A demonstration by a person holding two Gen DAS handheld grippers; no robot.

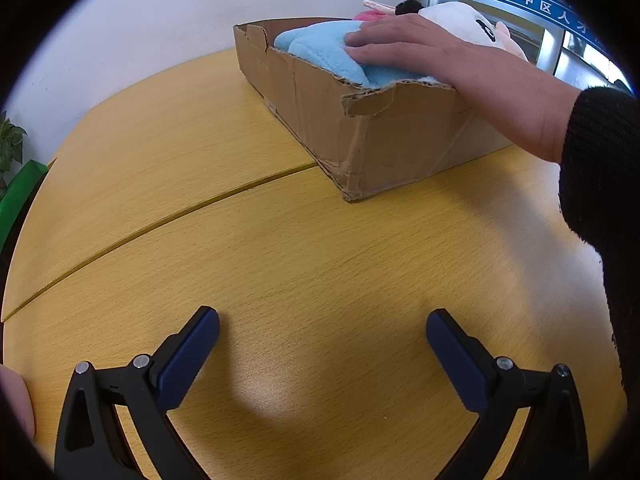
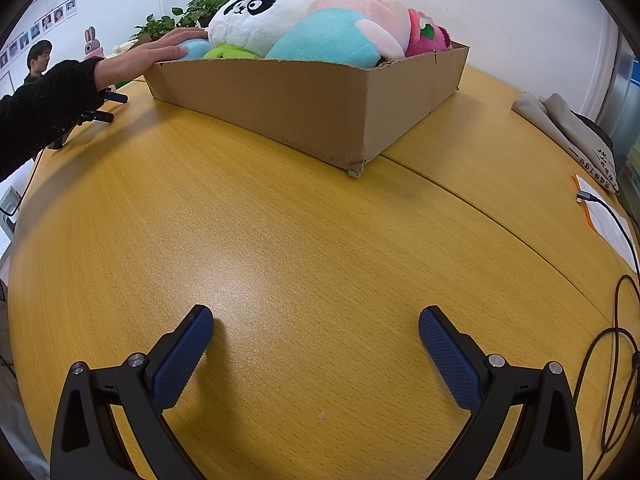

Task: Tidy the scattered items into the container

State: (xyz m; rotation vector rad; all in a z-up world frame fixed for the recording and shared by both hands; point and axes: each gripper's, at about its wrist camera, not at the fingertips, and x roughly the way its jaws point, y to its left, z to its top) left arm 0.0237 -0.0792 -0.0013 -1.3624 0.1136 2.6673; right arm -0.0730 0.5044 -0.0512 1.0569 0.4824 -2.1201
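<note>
While a bare hand (image 2: 160,54) is pressing on a light-blue plush (image 1: 332,54), the torn cardboard box (image 2: 312,108) is sitting on the yellow wooden bench (image 2: 304,248), brimming with soft toys: a white panda (image 2: 260,12), a pink rabbit (image 2: 372,20) and a magenta plush (image 2: 430,38). Both the left claw (image 1: 322,334) and the right claw (image 2: 316,330) are hovering wide open over the bench, gripping nothing. Chinese characters are showing on a blue sign (image 1: 532,0), too partial to read fully.
</note>
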